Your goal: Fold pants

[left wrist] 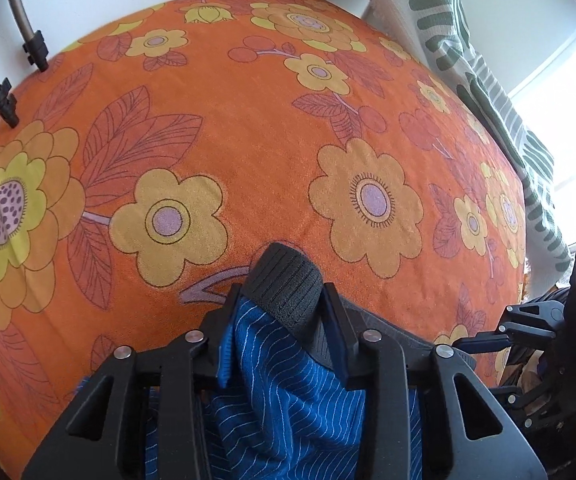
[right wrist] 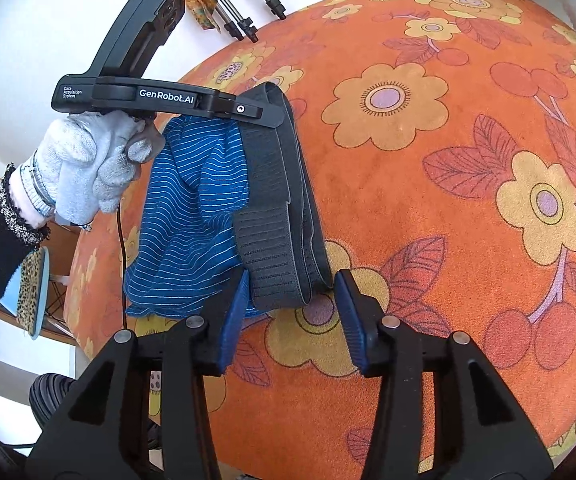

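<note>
right gripper (right wrist: 288, 312): jaws spread, waistband end between them, ungripped | left gripper (left wrist: 284, 312): jaws clamped on grey elastic waistband (right wrist: 276, 208) | blue striped pants (right wrist: 192, 208): held above floral tabletop (right wrist: 428, 208); judged light, limp; best taken at waistband

pants (right wrist: 192, 208): blue, thin white stripes | waistband (right wrist: 272, 248): dark grey ribbed | tablecloth (left wrist: 248, 120): orange, yellow flowers | glove (right wrist: 88, 160): light grey
</note>
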`<state>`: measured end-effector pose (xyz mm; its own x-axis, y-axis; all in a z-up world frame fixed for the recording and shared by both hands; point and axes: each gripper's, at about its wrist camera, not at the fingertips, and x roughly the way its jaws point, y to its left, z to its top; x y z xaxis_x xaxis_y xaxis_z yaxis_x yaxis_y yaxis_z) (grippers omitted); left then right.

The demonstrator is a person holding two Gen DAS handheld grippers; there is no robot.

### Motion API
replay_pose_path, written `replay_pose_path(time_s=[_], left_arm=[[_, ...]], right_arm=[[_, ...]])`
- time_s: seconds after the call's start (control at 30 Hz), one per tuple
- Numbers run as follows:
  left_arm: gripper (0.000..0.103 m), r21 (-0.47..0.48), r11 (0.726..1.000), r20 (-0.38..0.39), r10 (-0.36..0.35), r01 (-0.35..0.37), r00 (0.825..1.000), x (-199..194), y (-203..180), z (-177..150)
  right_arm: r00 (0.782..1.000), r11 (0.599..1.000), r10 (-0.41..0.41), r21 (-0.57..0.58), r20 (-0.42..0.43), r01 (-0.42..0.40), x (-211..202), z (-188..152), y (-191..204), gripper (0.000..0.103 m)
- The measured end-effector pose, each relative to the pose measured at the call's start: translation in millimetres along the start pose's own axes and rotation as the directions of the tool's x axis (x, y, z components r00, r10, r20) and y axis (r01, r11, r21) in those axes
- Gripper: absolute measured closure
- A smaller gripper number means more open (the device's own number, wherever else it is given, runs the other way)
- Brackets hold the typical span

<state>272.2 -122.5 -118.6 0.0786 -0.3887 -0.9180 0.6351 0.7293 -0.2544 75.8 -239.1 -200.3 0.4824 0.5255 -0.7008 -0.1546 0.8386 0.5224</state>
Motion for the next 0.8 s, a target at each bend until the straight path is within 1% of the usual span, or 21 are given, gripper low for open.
replay_pose_path(time_s=[0.03,0.07,0.23,0.3,0.37,0.43,0.5,0.6,0.7,0.73,0.77,0.8], left_arm=[[0.083,-0.005,1.000,0.005,-0.004,0.004,1.000,0,2,0],[0.088,-0.016,1.000,0.015,-0.009,0.009,1.000,-2,4,0],[0.092,-0.049,0.998,0.080,-0.028,0.032,0.996,-13,6,-6],[0.092,-0.063,0.997,0.102,-0.040,0.046,0.994,-18,7,-8],[0.092,-0.071,0.997,0.124,-0.035,0.044,0.992,-25,5,-8],[0.093,-0.078,0.996,0.154,-0.040,0.052,0.987,-34,2,-8],[0.093,-0.079,0.996,0.201,-0.033,0.050,0.979,-50,-3,-10],[0.093,-0.103,0.993,0.281,-0.018,0.049,0.960,-86,-2,-17],[0.093,-0.154,0.986,0.372,-0.003,0.065,0.928,-129,8,-21],[0.093,-0.167,0.984,0.404,0.009,0.064,0.915,-144,11,-21],[0.093,-0.175,0.983,0.432,0.025,0.057,0.902,-159,14,-21],[0.093,-0.183,0.982,0.461,0.049,0.040,0.886,-173,17,-20]], right_arm=[[1.000,1.000,-0.003,0.001,0.003,0.003,0,0,0,0.063],[1.000,1.000,-0.007,-0.001,0.004,0.007,0,0,0,0.066],[1.000,1.000,-0.025,-0.007,0.008,0.025,1,0,0,0.074],[1.000,1.000,-0.024,-0.005,0.006,0.024,1,2,0,0.075],[1.000,1.000,-0.025,0.001,0.003,0.025,1,1,0,0.077],[1.000,1.000,-0.023,0.000,0.002,0.023,-2,1,2,0.080],[0.999,0.999,-0.034,-0.028,0.005,0.035,-8,6,8,0.083],[0.998,0.992,-0.057,-0.108,0.039,0.061,-29,19,23,0.085],[0.991,0.972,-0.092,-0.207,0.098,0.111,-54,51,41,0.086],[0.987,0.958,-0.106,-0.255,0.121,0.134,-62,64,50,0.087],[0.981,0.934,-0.127,-0.315,0.149,0.168,-70,77,62,0.087],[0.972,0.900,-0.153,-0.382,0.177,0.211,-75,89,75,0.087]])
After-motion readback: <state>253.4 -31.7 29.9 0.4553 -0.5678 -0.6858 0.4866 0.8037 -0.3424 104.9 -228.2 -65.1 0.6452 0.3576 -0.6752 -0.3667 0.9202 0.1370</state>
